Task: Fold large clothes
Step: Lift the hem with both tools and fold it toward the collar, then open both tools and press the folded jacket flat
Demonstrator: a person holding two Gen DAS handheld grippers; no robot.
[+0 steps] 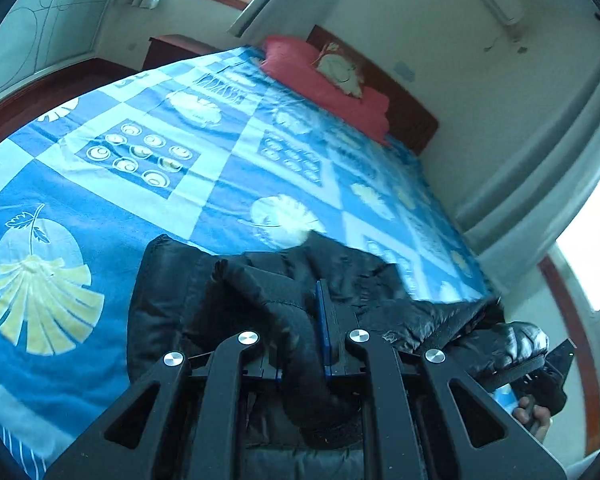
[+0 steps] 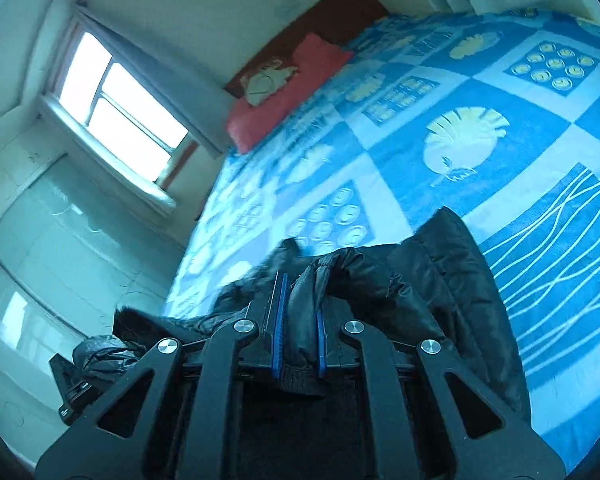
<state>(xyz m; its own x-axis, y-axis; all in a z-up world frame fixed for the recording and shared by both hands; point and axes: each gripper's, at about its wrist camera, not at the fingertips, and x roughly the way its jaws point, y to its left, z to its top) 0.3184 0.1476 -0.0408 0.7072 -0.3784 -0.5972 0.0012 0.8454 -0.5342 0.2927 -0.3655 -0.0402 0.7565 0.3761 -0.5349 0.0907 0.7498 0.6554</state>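
Observation:
A black padded jacket (image 1: 172, 304) hangs bunched over the near part of a bed. My left gripper (image 1: 300, 340) is shut on a thick fold of the jacket, which wraps over its blue pads (image 1: 322, 320). The jacket (image 2: 440, 280) also shows in the right wrist view, where my right gripper (image 2: 300, 340) is shut on a cuffed edge of it between blue pads (image 2: 279, 320). The other gripper and a hand (image 1: 534, 416) show at the lower right of the left wrist view, with jacket cloth draped over them.
The bed carries a blue and white patterned cover (image 1: 140, 184) with shell and leaf prints. A red pillow (image 1: 324, 80) lies against the dark wooden headboard (image 1: 412, 112). A window (image 2: 116, 112) with curtains is beside the bed. Pale walls surround it.

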